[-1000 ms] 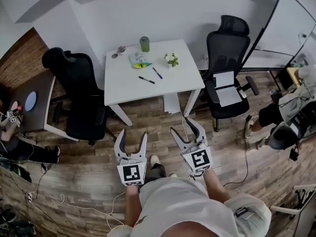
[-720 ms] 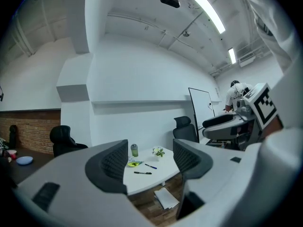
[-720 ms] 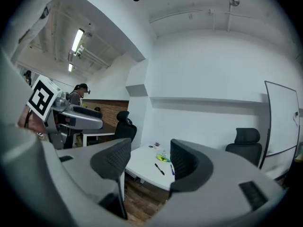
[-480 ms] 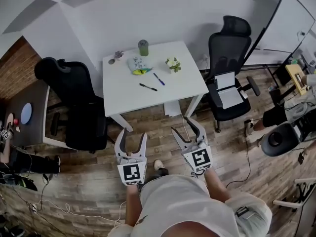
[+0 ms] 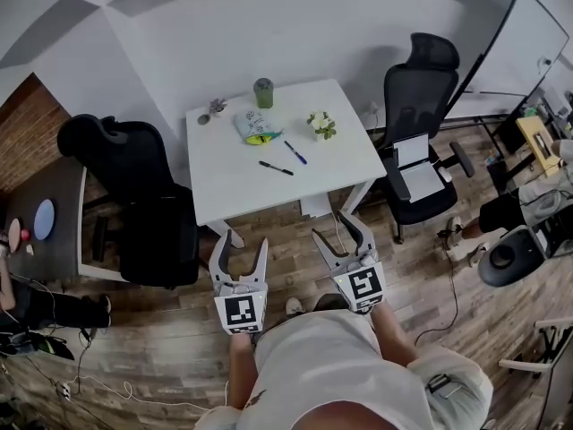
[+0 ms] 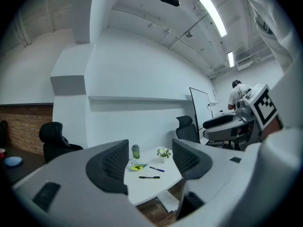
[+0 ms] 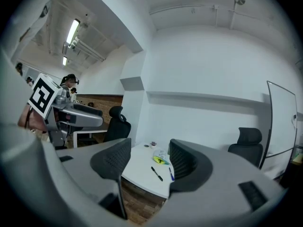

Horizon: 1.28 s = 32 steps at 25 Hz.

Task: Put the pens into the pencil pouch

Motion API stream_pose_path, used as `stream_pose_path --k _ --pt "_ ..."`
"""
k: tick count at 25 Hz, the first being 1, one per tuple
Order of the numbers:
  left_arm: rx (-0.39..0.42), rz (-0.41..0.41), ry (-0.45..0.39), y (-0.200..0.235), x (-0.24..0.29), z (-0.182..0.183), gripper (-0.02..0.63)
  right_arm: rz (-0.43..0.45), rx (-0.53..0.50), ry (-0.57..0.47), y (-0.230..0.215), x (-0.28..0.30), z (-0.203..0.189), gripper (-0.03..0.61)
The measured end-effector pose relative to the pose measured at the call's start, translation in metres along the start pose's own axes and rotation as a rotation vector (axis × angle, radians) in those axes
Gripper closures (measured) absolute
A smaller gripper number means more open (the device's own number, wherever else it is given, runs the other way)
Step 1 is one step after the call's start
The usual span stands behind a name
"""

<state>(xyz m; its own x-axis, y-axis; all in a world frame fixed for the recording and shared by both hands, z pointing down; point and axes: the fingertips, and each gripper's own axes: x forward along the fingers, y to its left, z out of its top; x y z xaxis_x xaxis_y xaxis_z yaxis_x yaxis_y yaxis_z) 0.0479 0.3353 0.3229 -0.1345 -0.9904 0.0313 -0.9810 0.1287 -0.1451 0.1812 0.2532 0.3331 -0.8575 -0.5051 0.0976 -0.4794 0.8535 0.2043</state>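
A white table (image 5: 224,173) stands ahead of me against the wall. On it lie a black pen (image 5: 276,167) and a blue pen (image 5: 295,153), side by side near the middle. Behind them rests a clear pencil pouch (image 5: 252,126) with yellow-green at its mouth. My left gripper (image 5: 239,256) and right gripper (image 5: 343,231) hover over the wooden floor, short of the table, both open and empty. The left gripper view shows the black pen (image 6: 149,177), blue pen (image 6: 156,169) and pouch (image 6: 137,166) between its jaws. In the right gripper view sit the black pen (image 7: 156,173) and pouch (image 7: 161,158).
A green cup (image 5: 263,92), a small potted plant (image 5: 321,124) and a tiny object (image 5: 216,107) stand on the table. Black office chairs flank it at left (image 5: 143,195) and right (image 5: 416,106). A dark desk (image 5: 40,222) is at far left, with cables on the floor.
The view has shifted so the table sits slightly closer and more centred. Both grippers stay open and held in front of the body.
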Motion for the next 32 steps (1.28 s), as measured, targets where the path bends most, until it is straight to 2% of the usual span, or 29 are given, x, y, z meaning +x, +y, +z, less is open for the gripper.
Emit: stream_pose_path --k 16,32 --pt "-0.013 -0.013 0.009 0.033 0.069 -0.017 0.333 -0.022 0.013 0.014 -0.033 0.067 -0.012 0.33" --pt "-0.002 0.029 0.029 0.061 0.185 -0.015 0.333 0.064 0.027 0.013 -0.105 0.172 -0.017 0.33"
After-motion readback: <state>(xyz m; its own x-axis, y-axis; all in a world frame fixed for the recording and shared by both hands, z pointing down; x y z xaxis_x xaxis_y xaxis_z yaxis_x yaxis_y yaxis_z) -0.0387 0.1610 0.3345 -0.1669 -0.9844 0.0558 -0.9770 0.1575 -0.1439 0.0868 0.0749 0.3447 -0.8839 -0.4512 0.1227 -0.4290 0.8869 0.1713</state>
